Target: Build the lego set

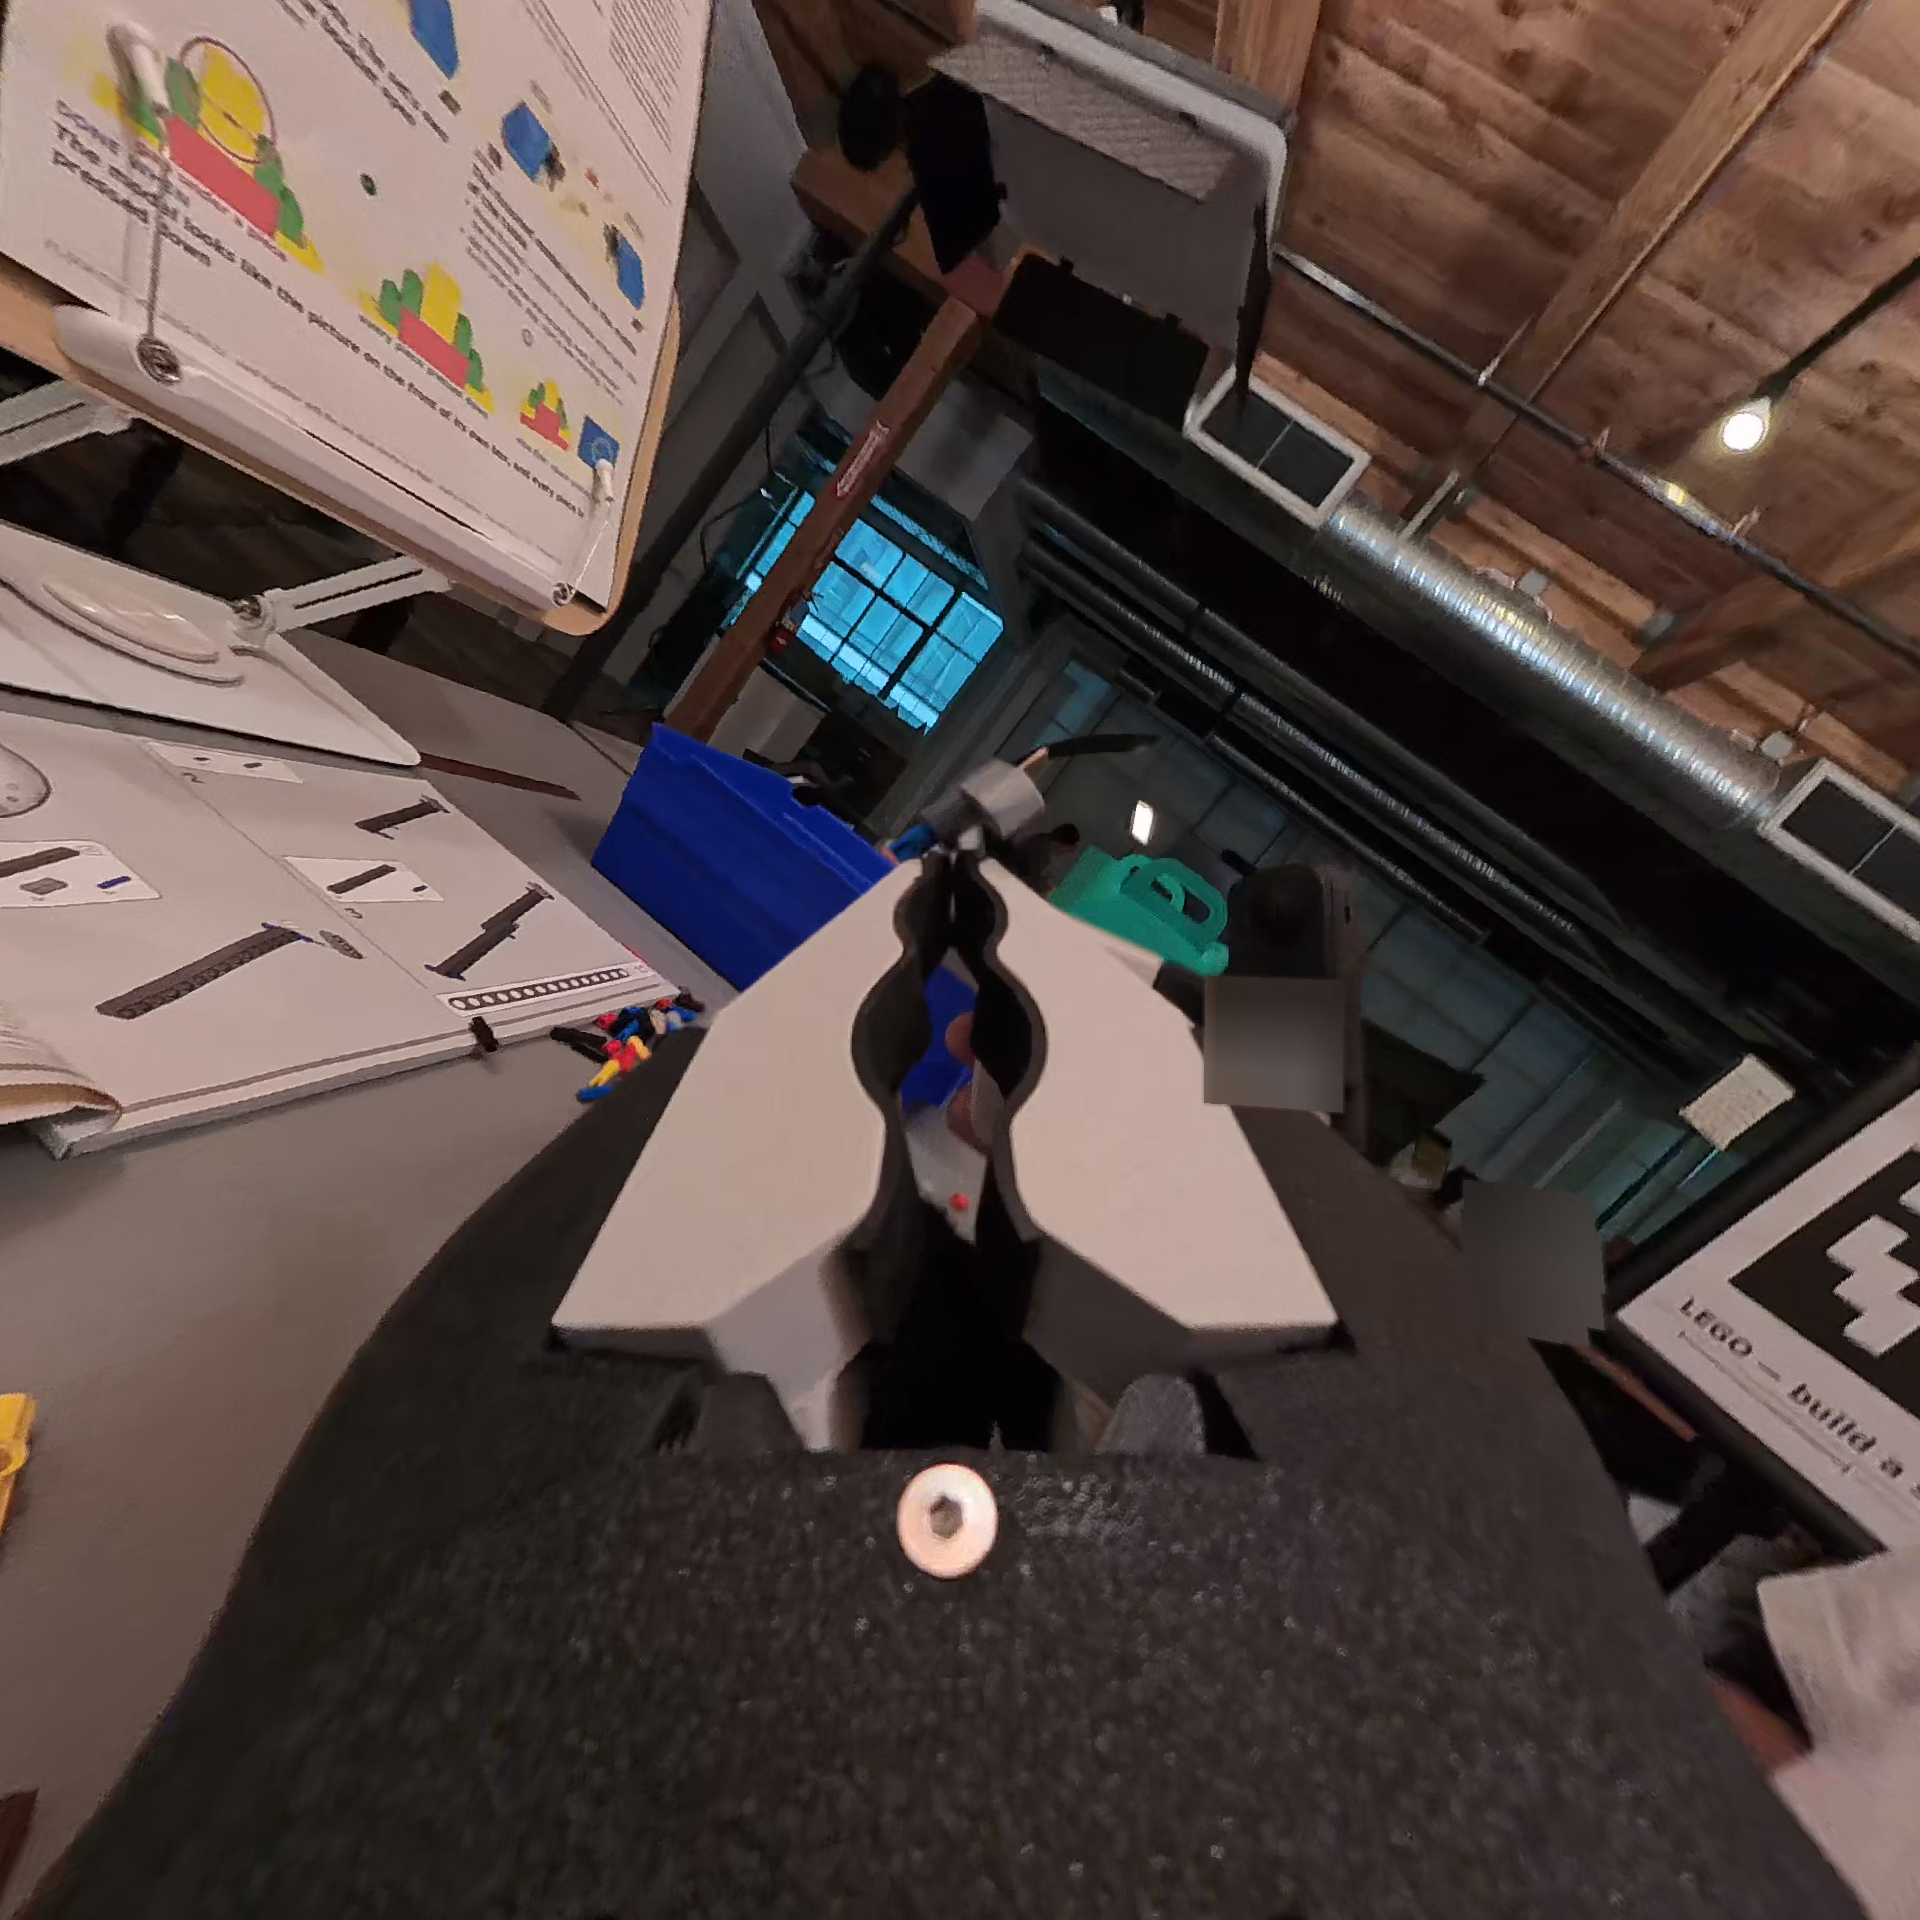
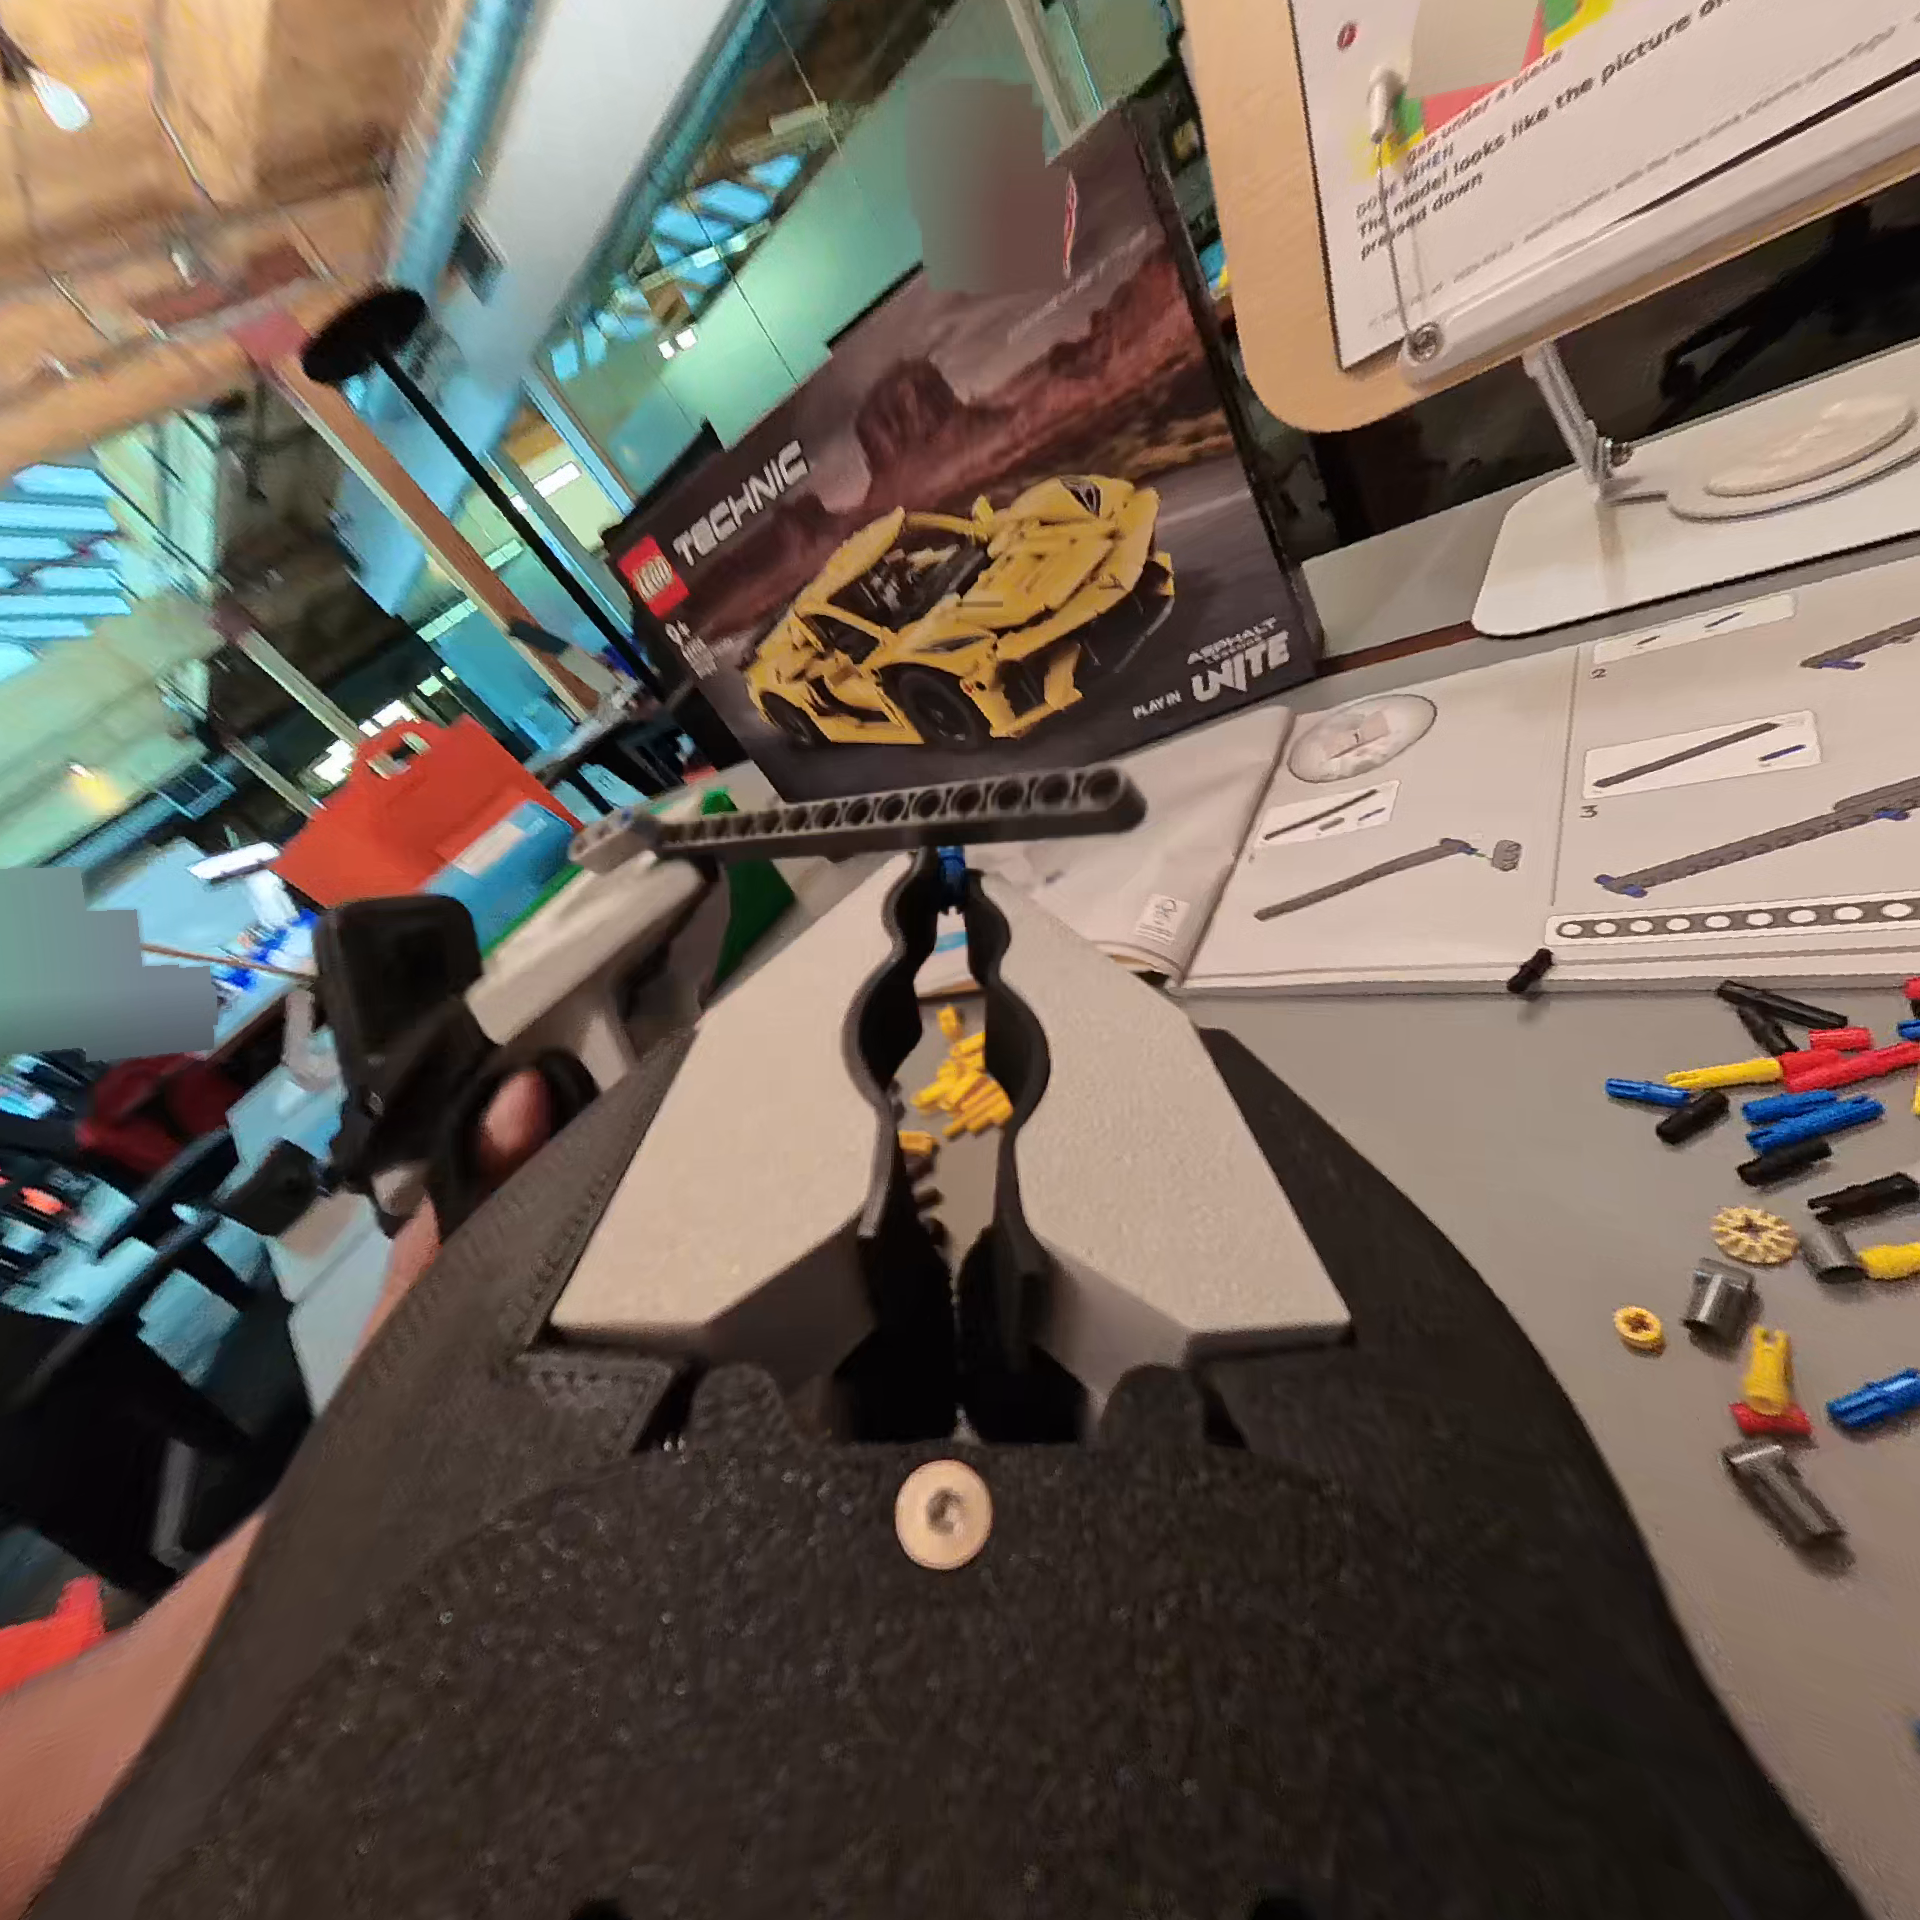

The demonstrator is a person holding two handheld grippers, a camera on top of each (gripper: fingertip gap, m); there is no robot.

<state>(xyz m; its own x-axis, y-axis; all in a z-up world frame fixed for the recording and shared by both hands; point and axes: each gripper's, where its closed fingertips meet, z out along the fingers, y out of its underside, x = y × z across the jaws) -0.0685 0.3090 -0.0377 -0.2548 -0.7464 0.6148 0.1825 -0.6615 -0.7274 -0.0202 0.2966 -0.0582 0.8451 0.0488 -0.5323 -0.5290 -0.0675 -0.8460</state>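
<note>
A long black holed beam (image 2: 883,816) is held level in the air, with a grey connector (image 2: 608,840) on its left end. My right gripper (image 2: 943,883) is shut on a small blue pin (image 2: 948,860) right under the beam's middle. My left gripper (image 1: 951,857) is shut at the tips on the beam's left end. The grey connector (image 1: 1000,805) shows just past its fingertips. In the right wrist view the left gripper (image 2: 623,914) reaches in from the left, with a hand on its handle. Whether the blue pin sits in a beam hole is hidden.
An open instruction booklet (image 2: 1455,831) lies on the grey table, with the set's box (image 2: 987,571) standing behind it. Loose coloured pins and small parts (image 2: 1787,1122) are scattered at right, yellow pins (image 2: 961,1081) under my right gripper. A blue bin (image 1: 727,862) and a sheet on a stand (image 1: 364,260) are nearby. There is about 6 centimetres between the tips of the two grippers.
</note>
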